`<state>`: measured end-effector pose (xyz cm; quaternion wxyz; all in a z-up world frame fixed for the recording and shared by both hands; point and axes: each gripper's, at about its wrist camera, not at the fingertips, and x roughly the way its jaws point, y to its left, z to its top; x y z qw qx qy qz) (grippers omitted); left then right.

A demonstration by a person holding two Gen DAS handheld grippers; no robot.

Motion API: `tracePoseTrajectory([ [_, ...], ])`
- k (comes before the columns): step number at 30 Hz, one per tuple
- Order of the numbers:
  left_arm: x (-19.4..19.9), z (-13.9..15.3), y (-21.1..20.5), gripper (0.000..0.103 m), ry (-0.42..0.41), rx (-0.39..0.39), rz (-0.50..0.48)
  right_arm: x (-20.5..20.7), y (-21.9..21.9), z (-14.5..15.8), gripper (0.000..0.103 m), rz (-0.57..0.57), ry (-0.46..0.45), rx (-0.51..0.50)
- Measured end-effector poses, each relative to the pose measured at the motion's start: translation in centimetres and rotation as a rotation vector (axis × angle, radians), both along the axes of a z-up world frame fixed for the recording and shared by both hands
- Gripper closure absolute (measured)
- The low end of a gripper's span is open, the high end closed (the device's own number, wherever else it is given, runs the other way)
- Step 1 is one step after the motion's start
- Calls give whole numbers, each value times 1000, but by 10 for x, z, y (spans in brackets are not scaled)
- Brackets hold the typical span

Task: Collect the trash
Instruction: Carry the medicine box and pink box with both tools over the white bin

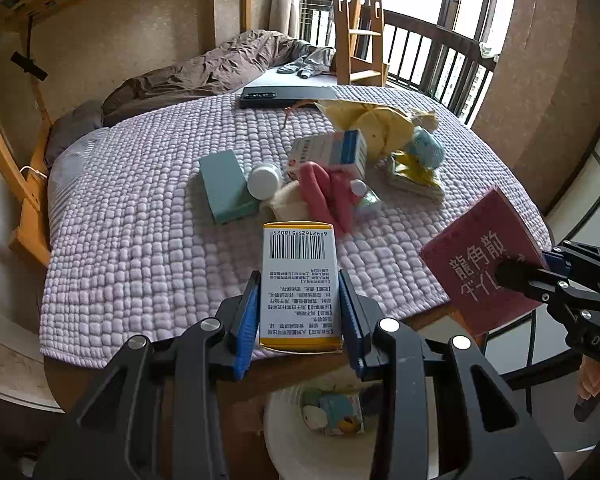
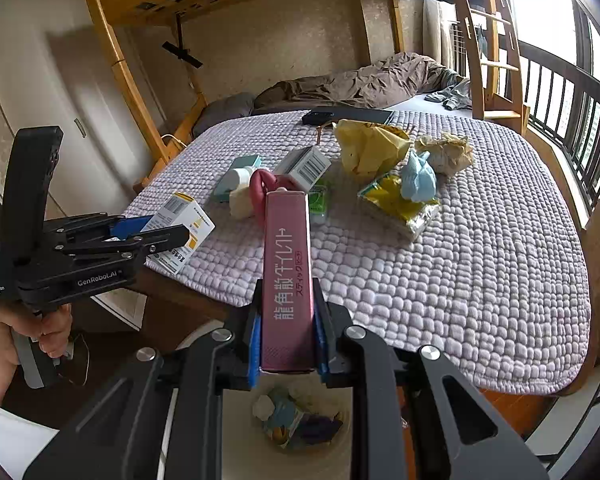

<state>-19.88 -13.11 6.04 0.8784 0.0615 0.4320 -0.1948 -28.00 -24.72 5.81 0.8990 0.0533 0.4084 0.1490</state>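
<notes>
Item 1: yellow-and-white carton (image 1: 297,284), barcode side up, pinched across its narrow faces by the left hand-held gripper (image 1: 298,312), at 6 o'clock in the left wrist view. Light, hollow cardboard, probably crushable; grip is near the lower end, flat pads on flat faces.

Item 2: pink carton (image 2: 287,280), pinched across its thin sides by the right hand-held gripper (image 2: 287,344), at 6 o'clock in the right wrist view. Likewise light and stiff-walled.

Item 3: white bin (image 2: 235,420), below both cartons, already holding scraps.

Item 4: remaining trash on the quilted bed cover (image 2: 480,280), toward 12 o'clock: crumpled yellow paper (image 2: 368,148), blue-and-white box (image 1: 332,150), teal box (image 1: 225,186). The paper looks soft and springy; take it at its bulk.
</notes>
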Motion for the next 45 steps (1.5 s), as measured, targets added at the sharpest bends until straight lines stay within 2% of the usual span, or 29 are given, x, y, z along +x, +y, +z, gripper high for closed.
tracePoseTrajectory([
  [17, -46, -16, -15, 64, 49, 28, -90, -33, 8, -8, 82, 60, 53, -3],
  [27, -68, -31, -18, 64, 95, 39, -127, -48, 13, -26, 82, 97, 114, 1],
  [45, -79, -63, -24, 64, 164, 71, -143, -54, 17, -57, 82, 116, 204, -14],
])
